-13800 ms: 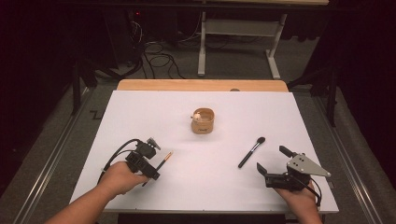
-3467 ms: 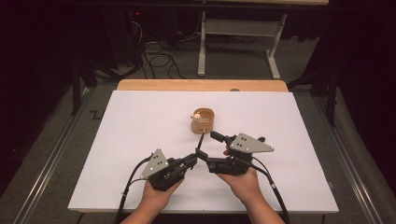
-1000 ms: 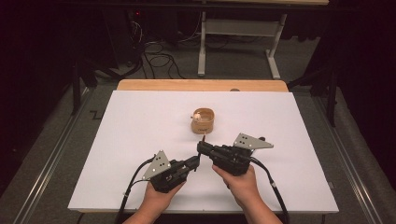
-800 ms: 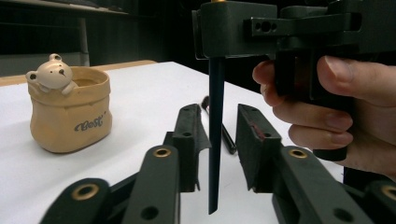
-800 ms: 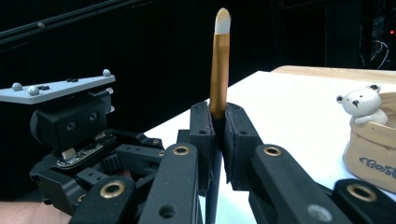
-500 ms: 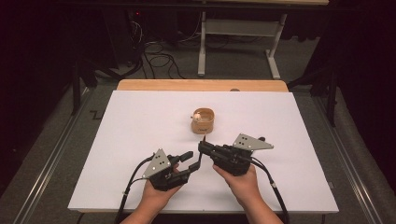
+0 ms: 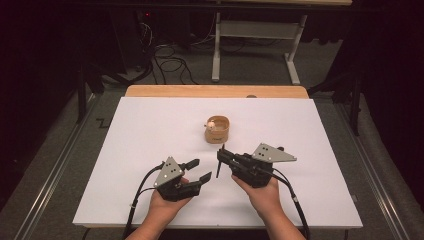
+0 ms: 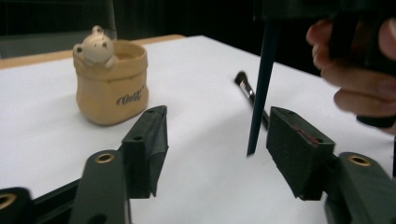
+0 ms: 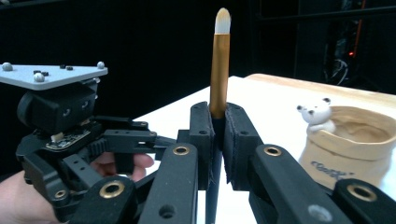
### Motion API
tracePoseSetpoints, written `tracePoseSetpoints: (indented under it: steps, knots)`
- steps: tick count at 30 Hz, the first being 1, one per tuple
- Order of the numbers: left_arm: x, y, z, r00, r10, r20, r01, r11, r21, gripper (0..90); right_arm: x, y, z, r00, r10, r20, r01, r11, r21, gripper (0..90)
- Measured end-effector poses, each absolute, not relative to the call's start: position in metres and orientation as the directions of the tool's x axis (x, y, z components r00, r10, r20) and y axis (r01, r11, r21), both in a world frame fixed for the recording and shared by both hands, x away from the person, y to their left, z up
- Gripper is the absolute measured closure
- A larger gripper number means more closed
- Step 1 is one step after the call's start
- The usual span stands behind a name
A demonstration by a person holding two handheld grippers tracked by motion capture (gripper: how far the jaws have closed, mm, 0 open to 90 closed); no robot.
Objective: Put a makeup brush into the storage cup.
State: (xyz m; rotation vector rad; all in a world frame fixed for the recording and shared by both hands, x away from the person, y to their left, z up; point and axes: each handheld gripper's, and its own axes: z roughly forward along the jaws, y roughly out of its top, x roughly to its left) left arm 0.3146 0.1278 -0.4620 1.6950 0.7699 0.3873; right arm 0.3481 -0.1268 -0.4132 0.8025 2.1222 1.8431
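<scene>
Broadly, a white rectangular table top (image 7: pixel 150 150) with a light wooden strip along its far edge fills the middle of the high view, standing on a grey floor with dark cables behind it.

Next in size are the two black hand-held grippers near the table's near edge, close together. The left gripper (image 7: pixel 196 170), grey three-cornered plate on top, rests low over the white surface in the person's left hand (image 7: pixel 167 202); its jaws are spread wide apart with nothing between the pads, as the left gripper view (image 8: pixel 219 140) also shows. The right gripper (image 7: pixel 220 159), held in the right hand (image 7: pixel 262 192) just to the right, has its jaws pressed together on a slim make-up brush with a dark handle, gold ferrule and pale bristle tip (image 9: pixel 219 60). That brush stands upright, tip up, its dark handle end (image 8: pixel 260 93) hanging just above the table between the left gripper's open pads without touching either.

A small tan sack-shaped ceramic pot with a white bear figure on its rim (image 7: pixel 217 128) stands farther back at the table's centre, apart from both grippers.

Smallest, a second black-handled brush (image 8: pixel 247 91) lies flat on the table beyond the hanging handle.
</scene>
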Motion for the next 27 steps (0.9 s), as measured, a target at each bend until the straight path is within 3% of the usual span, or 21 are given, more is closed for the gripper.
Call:
tracePoseSetpoints:
  steps: [18, 27]
  knots:
    - [0.314, 0.178, -0.465, 0.634, 0.767, -0.096, 0.325, -0.151, 0.934, 16.4, 0.352, -0.153, -0.407, -0.78, 0.612, 0.13, 0.2, 0.047, 0.979, 84.3]
    - [0.313, 0.203, -0.469, 0.579, 0.81, -0.09, 0.348, -0.146, 0.926, 13.3, 0.355, -0.162, -0.405, -0.759, 0.641, 0.117, 0.185, 0.04, 0.982, 84.3]
